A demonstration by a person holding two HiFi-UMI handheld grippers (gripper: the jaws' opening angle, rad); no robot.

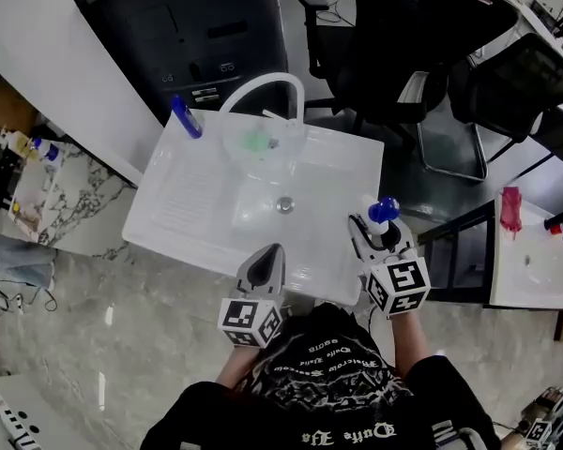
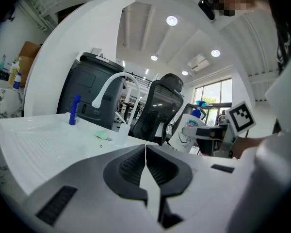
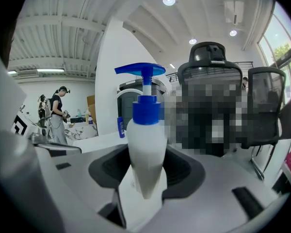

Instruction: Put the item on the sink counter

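Observation:
A white pump bottle with a blue pump head (image 1: pixel 385 211) stands upright between the jaws of my right gripper (image 1: pixel 375 230), which is shut on its body over the front right corner of the white sink counter (image 1: pixel 183 204). In the right gripper view the bottle (image 3: pixel 145 140) fills the gap of that gripper (image 3: pixel 146 178). My left gripper (image 1: pixel 266 257) hovers at the counter's front edge, shut with nothing in it; its jaws (image 2: pixel 145 152) meet in its own view, where the bottle (image 2: pixel 190 132) shows to the right.
A white arched faucet (image 1: pixel 263 84) stands behind the basin, which holds a clear cup with something green (image 1: pixel 256 142). A blue tube (image 1: pixel 186 117) stands at the back left corner. Behind are a black cabinet (image 1: pixel 197 26) and office chairs (image 1: pixel 394 45). A second small sink (image 1: pixel 535 261) is at right.

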